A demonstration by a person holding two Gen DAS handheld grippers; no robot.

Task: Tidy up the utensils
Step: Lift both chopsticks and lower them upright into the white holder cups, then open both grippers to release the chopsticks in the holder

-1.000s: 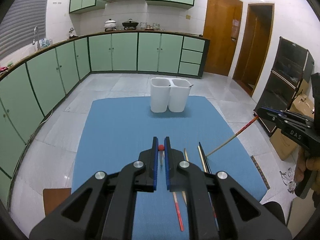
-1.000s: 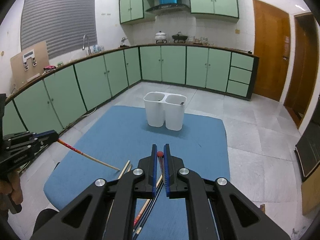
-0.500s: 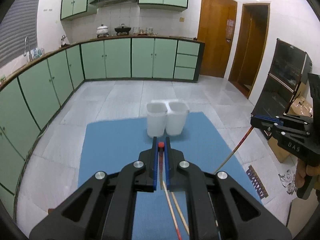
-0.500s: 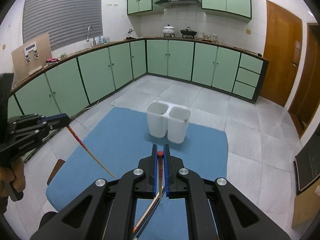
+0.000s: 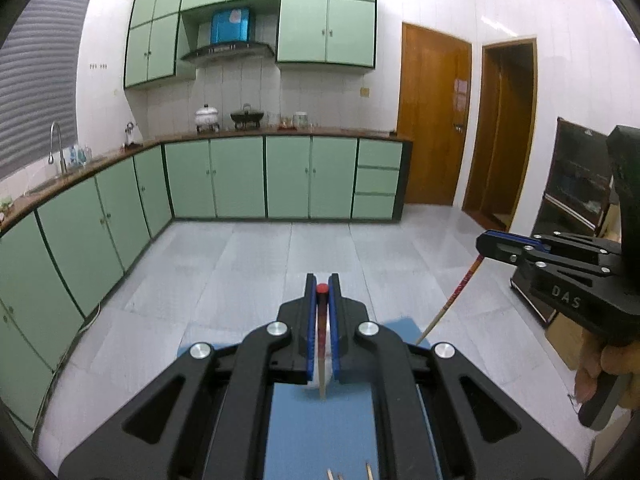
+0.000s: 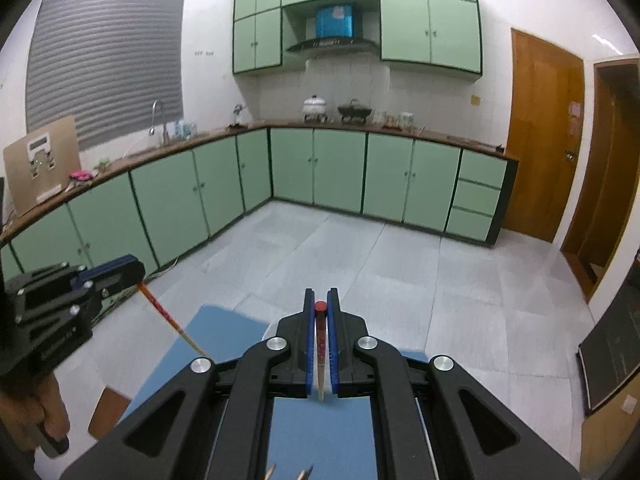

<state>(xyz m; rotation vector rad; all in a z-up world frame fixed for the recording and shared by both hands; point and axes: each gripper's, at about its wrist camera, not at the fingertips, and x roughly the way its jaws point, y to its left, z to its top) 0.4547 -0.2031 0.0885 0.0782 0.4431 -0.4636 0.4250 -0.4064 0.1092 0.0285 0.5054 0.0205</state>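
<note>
Both my grippers went up high, so now I see only the blue mat's [image 5: 320, 432] far end. My left gripper [image 5: 322, 292] pinches one chopstick [image 5: 322, 360], and my right gripper [image 6: 320, 308] pinches another stick [image 6: 320, 364].

Left gripper [image 5: 322, 286] clamps chopstick [image 5: 321, 344] above blue mat [image 5: 320, 432].

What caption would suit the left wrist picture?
Left gripper shut on a red-tipped chopstick, lifted above the blue mat; right gripper alongside holds another.
</note>
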